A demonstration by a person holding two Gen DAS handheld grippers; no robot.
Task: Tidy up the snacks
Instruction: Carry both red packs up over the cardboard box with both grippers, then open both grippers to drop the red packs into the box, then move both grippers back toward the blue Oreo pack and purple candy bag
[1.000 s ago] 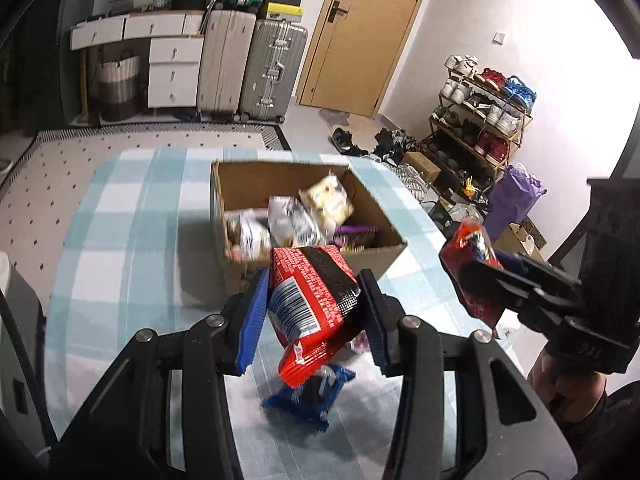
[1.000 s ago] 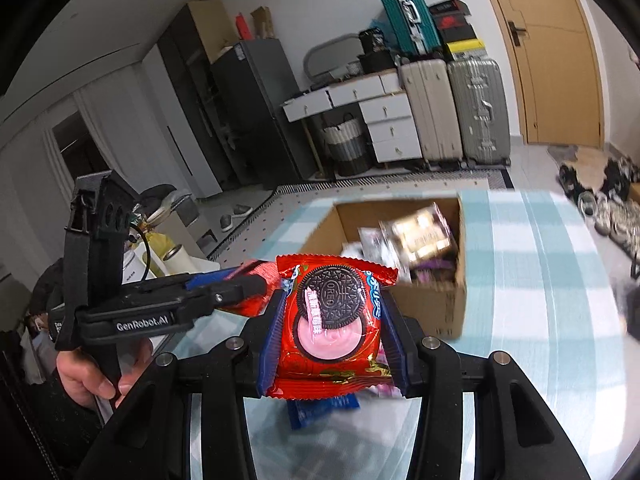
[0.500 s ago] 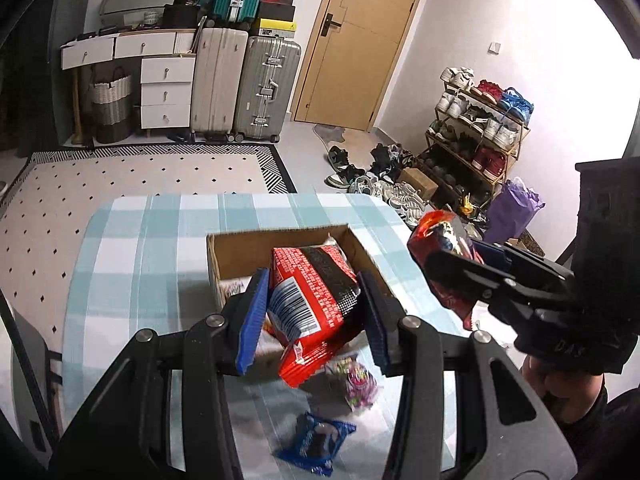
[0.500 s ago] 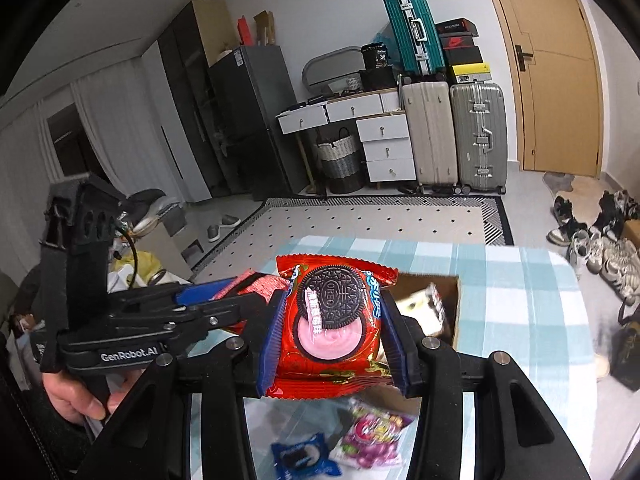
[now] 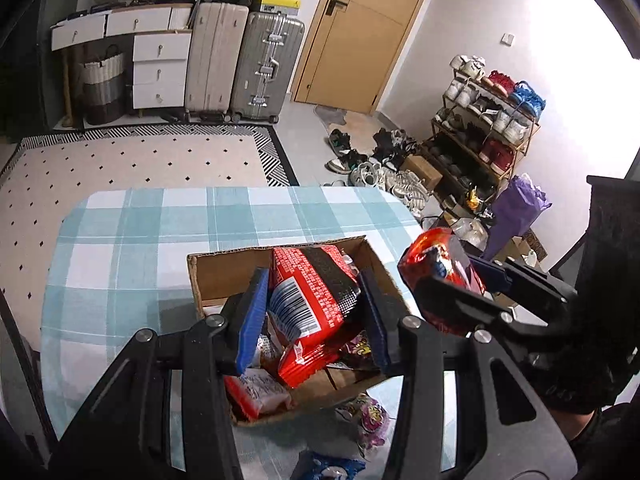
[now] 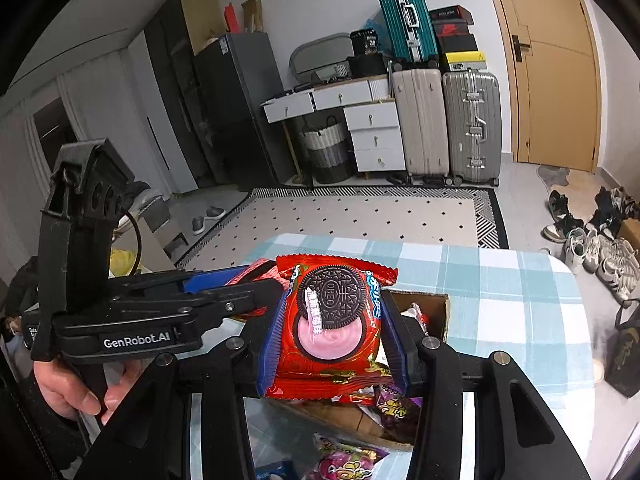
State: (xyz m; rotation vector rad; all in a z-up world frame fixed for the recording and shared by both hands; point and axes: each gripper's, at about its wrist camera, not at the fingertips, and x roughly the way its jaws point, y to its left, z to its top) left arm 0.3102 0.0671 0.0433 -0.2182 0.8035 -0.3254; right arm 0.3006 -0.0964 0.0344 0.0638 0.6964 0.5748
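Note:
My left gripper point(image 5: 314, 316) is shut on a red and black snack pack point(image 5: 316, 304) and holds it above the open cardboard box point(image 5: 224, 272), which has several snack packs inside. My right gripper point(image 6: 332, 326) is shut on a red Oreo pack point(image 6: 334, 320) and holds it above the same box point(image 6: 434, 306). In the left wrist view the right gripper point(image 5: 452, 284) and its red pack sit at the box's right side. In the right wrist view the left gripper point(image 6: 224, 296) is at the left, level with the Oreo pack.
The box stands on a table with a blue checked cloth point(image 5: 132, 240). A pink candy bag point(image 5: 370, 416) and a blue Oreo pack point(image 5: 328, 466) lie on the cloth in front of the box. Suitcases, drawers and a shoe rack stand beyond the table.
Both grippers have risen and come forward over the box with their packs still held. The box now sits below the fingers instead of ahead of them.

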